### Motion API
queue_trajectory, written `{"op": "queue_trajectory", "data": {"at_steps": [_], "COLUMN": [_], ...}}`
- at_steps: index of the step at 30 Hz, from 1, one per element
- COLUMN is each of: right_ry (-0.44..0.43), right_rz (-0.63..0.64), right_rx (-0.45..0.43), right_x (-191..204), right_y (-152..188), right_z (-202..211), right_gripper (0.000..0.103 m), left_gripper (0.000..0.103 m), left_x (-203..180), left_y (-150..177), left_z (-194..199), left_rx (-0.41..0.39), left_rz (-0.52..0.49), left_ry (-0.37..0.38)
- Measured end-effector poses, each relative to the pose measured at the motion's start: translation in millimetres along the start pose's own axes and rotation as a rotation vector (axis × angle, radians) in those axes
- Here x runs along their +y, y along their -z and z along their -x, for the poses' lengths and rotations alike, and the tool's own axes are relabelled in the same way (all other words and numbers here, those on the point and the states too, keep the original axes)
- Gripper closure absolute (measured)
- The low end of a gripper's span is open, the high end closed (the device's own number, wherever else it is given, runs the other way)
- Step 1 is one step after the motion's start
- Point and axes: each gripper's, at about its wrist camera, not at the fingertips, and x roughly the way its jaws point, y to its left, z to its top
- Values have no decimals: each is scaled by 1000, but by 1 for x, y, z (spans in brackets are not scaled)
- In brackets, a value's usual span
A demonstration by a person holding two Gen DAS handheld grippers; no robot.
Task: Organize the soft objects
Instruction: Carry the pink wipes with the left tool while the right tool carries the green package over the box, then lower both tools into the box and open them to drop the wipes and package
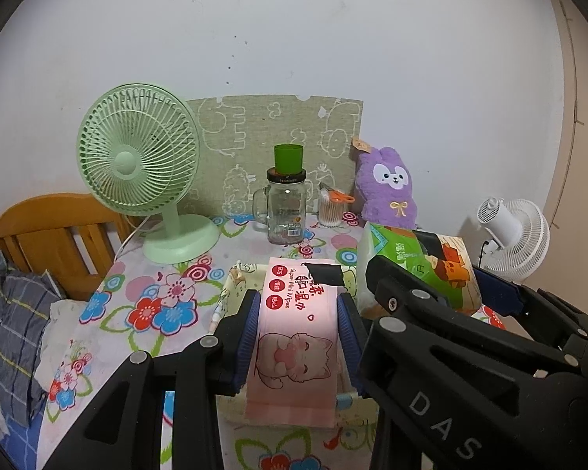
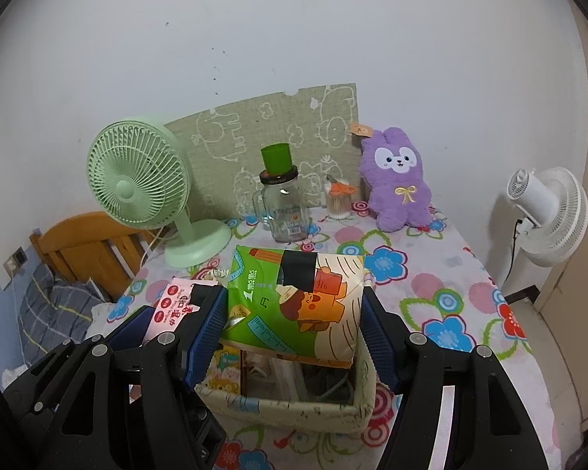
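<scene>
My left gripper point(image 1: 298, 305) is shut on a pink pack of wet wipes point(image 1: 298, 333) with a cat drawing, its blue pads pressing both long sides. The pack hangs over a printed fabric box point(image 1: 231, 286). Just to the right, my right gripper point(image 2: 294, 301) is shut on a green and orange tissue pack point(image 2: 305, 301), held above the same fabric box point(image 2: 294, 411), which has some items inside. The wipes point(image 2: 172, 305) and left gripper point(image 2: 168, 313) show at the left of the right wrist view. A purple plush rabbit point(image 2: 398, 184) leans against the wall at the back right.
On the flowered tablecloth point(image 1: 156, 297) stand a green desk fan point(image 1: 137, 164), a glass jar mug topped by a green cup point(image 1: 286, 211), and a swab holder with orange scissors point(image 1: 333, 211). A white fan point(image 2: 545, 215) stands right of the table, a wooden bed frame point(image 1: 51, 231) left.
</scene>
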Motion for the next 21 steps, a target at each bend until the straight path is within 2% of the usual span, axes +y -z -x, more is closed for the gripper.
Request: {"op": "queue_trajectory", "data": {"at_steps": [4, 14, 21], "right_ry": [-16, -23, -20], "right_rz": [6, -1, -1], "right_rx": [8, 69, 108], "right_x": [-4, -11, -13], "right_y": [-4, -2, 3], "right_z": [-11, -57, -78], "right_gripper": [34, 34, 34], "left_gripper": [63, 63, 62], "left_x": [0, 6, 9], "left_y": [-2, 1, 7], "left_z": [-15, -59, -76], "left_rx": [4, 78, 113], "left_rz": [-5, 14, 13], "left_ry": [16, 26, 29]}}
